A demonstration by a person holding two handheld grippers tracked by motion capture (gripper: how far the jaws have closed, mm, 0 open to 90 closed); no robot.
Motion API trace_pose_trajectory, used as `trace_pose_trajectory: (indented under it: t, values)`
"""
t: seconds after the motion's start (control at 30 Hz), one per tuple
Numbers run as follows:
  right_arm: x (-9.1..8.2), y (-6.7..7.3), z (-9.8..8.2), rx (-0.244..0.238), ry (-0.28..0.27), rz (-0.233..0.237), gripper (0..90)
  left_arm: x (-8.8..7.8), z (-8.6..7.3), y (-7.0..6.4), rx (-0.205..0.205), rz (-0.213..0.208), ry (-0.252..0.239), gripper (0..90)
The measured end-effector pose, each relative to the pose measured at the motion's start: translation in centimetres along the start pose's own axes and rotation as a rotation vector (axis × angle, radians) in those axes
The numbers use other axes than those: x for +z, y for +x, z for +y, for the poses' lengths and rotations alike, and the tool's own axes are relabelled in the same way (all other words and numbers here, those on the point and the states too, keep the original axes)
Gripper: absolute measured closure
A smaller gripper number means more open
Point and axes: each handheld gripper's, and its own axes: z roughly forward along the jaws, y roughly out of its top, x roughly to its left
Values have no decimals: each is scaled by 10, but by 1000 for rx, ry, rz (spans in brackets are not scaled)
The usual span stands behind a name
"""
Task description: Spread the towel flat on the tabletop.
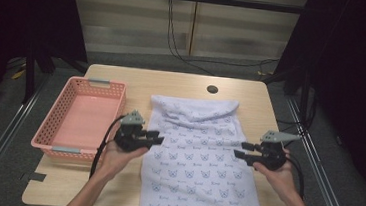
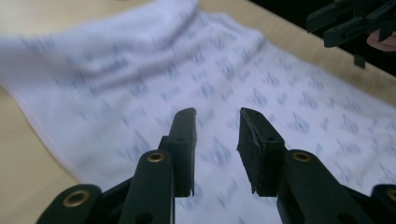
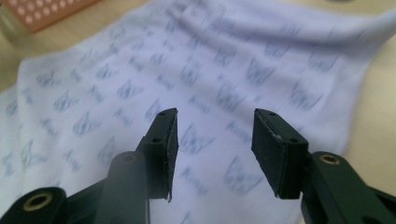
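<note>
the high view shows a pink basket [image 1: 77, 116] left of the printed white cloth [image 1: 201, 160] on the table [image 1: 173, 82]. left gripper [image 1: 156, 140] and right gripper [image 1: 241, 149] flank it, palms up, jaws parted, empty.

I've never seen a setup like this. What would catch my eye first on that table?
First the white cloth printed with small blue cat faces, spread down the middle of the wooden table and hanging over its near edge. A person's hands hold the left gripper and the right gripper at its two sides, jaws open and empty. An empty pink basket sits left of it.
</note>
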Motion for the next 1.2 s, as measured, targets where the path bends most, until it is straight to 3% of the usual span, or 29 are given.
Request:
trace_pose_trajectory:
  t: [0.03,0.07,0.1,0.13,0.2,0.23,0.3,0.43,0.47,0.5,0.53,0.63,0.73,0.8,0.87,0.97,1.07,1.13,1.2]
  values:
    - [2,5,-9,20,-1,-9,481,0,0,0,0,0,0,656]
    - [3,14,-18,41,6,-1,481,-1,-22,-15,10,-17,26,653]
    - [5,19,-22,35,26,8,478,-2,-30,-21,-5,-35,47,641]
    - [6,27,-26,-4,55,1,471,-2,-36,-26,19,-54,75,612]
    - [9,36,-34,-33,96,18,464,-2,-45,-34,64,-23,116,577]
    - [11,36,-37,-39,119,16,460,-1,-49,-34,73,-22,119,559]
    - [15,31,-41,-54,137,-13,454,2,-52,-33,70,19,138,537]
    - [28,15,-37,-43,151,-47,453,9,-51,-33,68,-18,143,620]
    - [32,13,-37,-50,173,-67,464,18,-55,-38,94,7,209,642]
    - [33,13,-38,-68,166,-68,475,21,-56,-40,108,12,213,677]
    - [32,14,-38,-74,170,-75,499,20,-57,-41,120,16,223,722]
    - [26,18,-40,-92,193,-81,650,14,-61,-38,92,-15,229,851]
    - [16,22,-46,-87,206,-56,776,7,-65,-41,94,-25,244,870]
    - [10,32,-50,-82,228,-53,824,4,-67,-49,133,-9,256,878]
    - [4,43,-55,-71,241,-33,843,-1,-71,-54,117,-34,270,879]
    - [-5,51,-62,-53,266,43,854,-13,-79,-57,80,-83,291,879]
    - [-8,58,-64,-81,294,128,856,-25,-87,-64,76,-113,290,879]
    - [-9,65,-63,-103,303,116,836,-36,-85,-71,87,-105,220,873]
    - [-11,63,-61,-95,249,123,715,-44,-83,-72,75,-131,167,854]
